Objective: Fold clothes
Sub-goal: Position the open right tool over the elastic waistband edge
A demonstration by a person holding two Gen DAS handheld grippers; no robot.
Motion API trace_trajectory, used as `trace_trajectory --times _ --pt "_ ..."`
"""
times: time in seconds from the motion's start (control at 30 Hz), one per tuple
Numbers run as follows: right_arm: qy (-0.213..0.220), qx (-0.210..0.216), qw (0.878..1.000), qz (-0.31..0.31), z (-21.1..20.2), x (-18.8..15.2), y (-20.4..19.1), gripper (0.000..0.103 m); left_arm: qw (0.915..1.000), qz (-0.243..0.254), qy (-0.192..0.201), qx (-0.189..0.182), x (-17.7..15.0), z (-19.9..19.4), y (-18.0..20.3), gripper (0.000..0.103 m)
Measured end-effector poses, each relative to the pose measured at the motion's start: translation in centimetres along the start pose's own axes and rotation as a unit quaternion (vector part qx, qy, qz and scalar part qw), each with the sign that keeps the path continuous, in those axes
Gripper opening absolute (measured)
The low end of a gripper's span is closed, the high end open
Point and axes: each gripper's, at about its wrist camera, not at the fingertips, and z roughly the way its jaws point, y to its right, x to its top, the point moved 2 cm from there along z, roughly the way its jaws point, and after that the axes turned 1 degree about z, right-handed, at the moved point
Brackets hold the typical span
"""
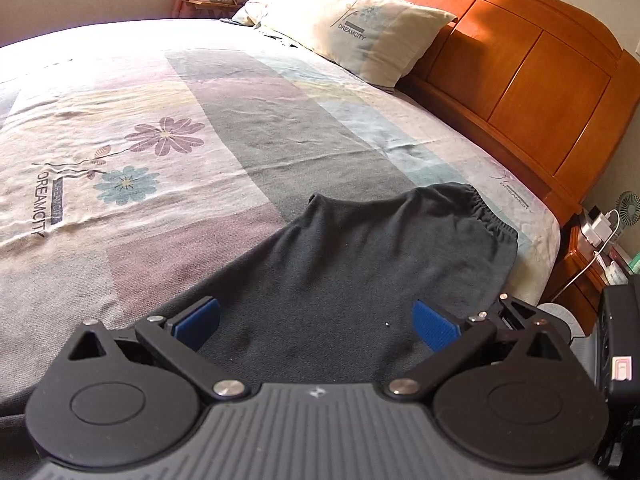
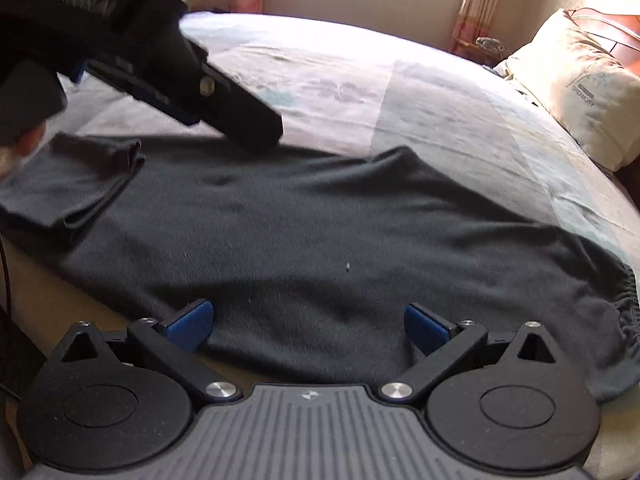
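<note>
The dark grey knit trousers with an elastic waistband (image 2: pixel 304 232) lie spread across the near edge of the bed covered by a pastel patchwork sheet with flower prints (image 1: pixel 168 92). One leg end is folded back at the left in the right wrist view. The left gripper (image 1: pixel 316 322) is released, its blue pads (image 1: pixel 200 320) set wide apart above the fabric, grasping nothing. The right gripper (image 2: pixel 306 324) is likewise released, with its blue pads (image 2: pixel 192 320) spread over the garment's near edge. A cream pillow printed "DREAMCITY" (image 1: pixel 352 20) rests against the orange wooden headboard (image 1: pixel 532 64).
</note>
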Motion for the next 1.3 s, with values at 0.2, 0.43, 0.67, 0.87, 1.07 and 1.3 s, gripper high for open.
trace_trajectory --times 0.2,0.43,0.67,0.87,1.07,1.3 --pt "0.036 0.022 0.999 0.028 -1.1 1.8 -0.5 0.103 1.0 0.002 0.0 0.0 0.0 -0.1 0.0 0.102" --pt "0.016 0.035 0.999 0.013 0.9 1.8 -2.7 0.103 1.0 0.001 0.001 0.005 -0.1 0.0 -0.1 0.102" --pt "0.023 -0.001 0.999 0.036 -0.2 1.3 0.6 0.103 1.0 -0.007 0.001 0.004 -0.1 0.3 -0.3 0.102" --pt "0.0 -0.045 0.995 0.084 0.0 0.0 4.1 0.103 0.9999 -0.004 -0.009 0.005 -0.5 1.3 0.1 0.102" --pt "0.031 -0.085 0.989 0.119 -0.9 -0.6 7.7 0.103 0.9997 0.011 -0.02 -0.006 -1.1 2.6 1.1 0.102" --pt "0.031 -0.095 0.976 0.195 -0.9 -2.4 11.8 0.103 0.9994 0.004 -0.035 0.001 -1.5 3.8 0.8 0.102"
